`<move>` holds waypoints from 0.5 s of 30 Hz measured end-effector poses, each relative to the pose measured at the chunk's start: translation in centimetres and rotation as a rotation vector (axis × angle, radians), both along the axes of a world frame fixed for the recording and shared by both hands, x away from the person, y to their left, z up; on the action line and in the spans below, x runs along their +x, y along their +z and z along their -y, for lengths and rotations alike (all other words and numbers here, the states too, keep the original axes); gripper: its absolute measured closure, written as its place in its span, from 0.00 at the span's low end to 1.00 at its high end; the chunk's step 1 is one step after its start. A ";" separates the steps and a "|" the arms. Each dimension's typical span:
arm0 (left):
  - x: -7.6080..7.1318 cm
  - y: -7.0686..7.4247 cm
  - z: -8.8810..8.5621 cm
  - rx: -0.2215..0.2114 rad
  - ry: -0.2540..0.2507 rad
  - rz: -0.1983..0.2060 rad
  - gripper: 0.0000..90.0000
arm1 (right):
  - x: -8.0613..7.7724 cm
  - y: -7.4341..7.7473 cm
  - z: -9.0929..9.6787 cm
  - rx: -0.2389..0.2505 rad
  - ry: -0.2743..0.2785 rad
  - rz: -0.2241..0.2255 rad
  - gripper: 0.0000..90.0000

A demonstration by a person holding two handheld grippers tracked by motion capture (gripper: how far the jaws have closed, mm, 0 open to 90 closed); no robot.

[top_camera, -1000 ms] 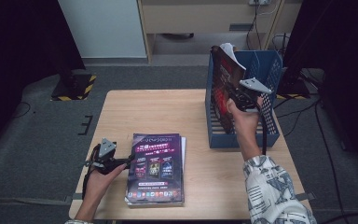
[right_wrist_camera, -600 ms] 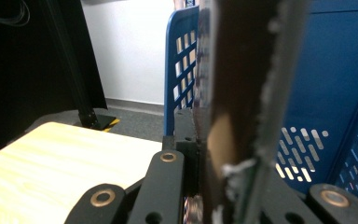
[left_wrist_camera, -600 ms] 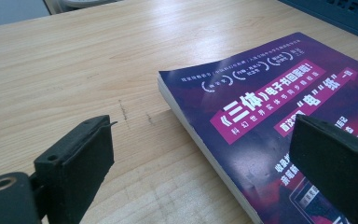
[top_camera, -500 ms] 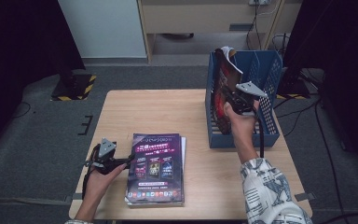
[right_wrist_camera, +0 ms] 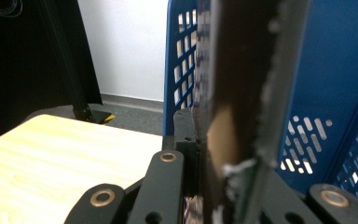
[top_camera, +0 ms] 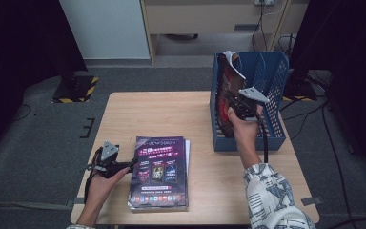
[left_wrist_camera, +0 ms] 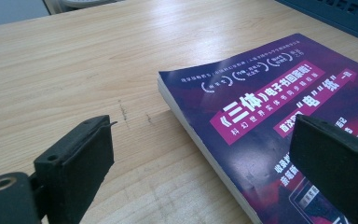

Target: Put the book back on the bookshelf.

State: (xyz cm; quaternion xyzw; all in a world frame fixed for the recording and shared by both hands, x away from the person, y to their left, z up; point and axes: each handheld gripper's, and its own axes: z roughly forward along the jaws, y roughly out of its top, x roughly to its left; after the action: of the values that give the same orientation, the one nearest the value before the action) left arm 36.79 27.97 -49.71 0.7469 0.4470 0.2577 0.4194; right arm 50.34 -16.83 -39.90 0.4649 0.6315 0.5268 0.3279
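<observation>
A stack of purple booklets point(top_camera: 159, 174) lies flat at the table's front middle. My left gripper point(top_camera: 132, 163) rests at its left edge, open. In the left gripper view point(left_wrist_camera: 203, 137) one jaw stands over bare wood and the other over the top booklet's cover point(left_wrist_camera: 270, 88), with nothing pinched. A blue file rack point(top_camera: 274, 71) stands at the table's right. My right gripper point(top_camera: 234, 107) is shut on a dark red magazine point(top_camera: 228, 78), held upright in the rack's leftmost slot. In the right gripper view point(right_wrist_camera: 223, 154) the magazine's edge point(right_wrist_camera: 237, 70) runs up between the jaws, hiding the right pad.
The wooden table point(top_camera: 171, 114) is bare between the booklets and the rack. The rack's perforated walls point(right_wrist_camera: 326, 70) and dividers rise close around the magazine. Grey floor, a white panel and dark stands lie beyond the table's far edge.
My right hand has sunk a little with the magazine, deeper into the rack's left slot. The left gripper and the booklet stack have not moved.
</observation>
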 end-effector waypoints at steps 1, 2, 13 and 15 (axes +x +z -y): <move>0.0 0.0 0.0 0.000 0.000 0.000 0.07 | 0.0 -0.1 0.0 0.001 -0.003 0.001 0.97; 0.0 0.0 0.0 -0.001 0.001 0.000 0.07 | 0.0 -0.3 0.0 -0.002 -0.003 -0.001 0.97; 0.0 0.0 0.0 -0.001 0.001 0.001 0.07 | 0.0 -0.7 -0.1 -0.008 -0.003 -0.004 0.97; 0.0 0.0 0.0 -0.002 0.003 0.003 0.07 | 0.0 -0.8 -0.2 -0.015 -0.003 -0.001 0.97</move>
State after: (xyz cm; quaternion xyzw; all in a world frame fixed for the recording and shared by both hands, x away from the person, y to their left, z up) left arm 36.78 28.00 -49.68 0.7454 0.4479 0.2589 0.4205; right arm 50.35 -16.60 -40.68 0.4634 0.6351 0.5214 0.3318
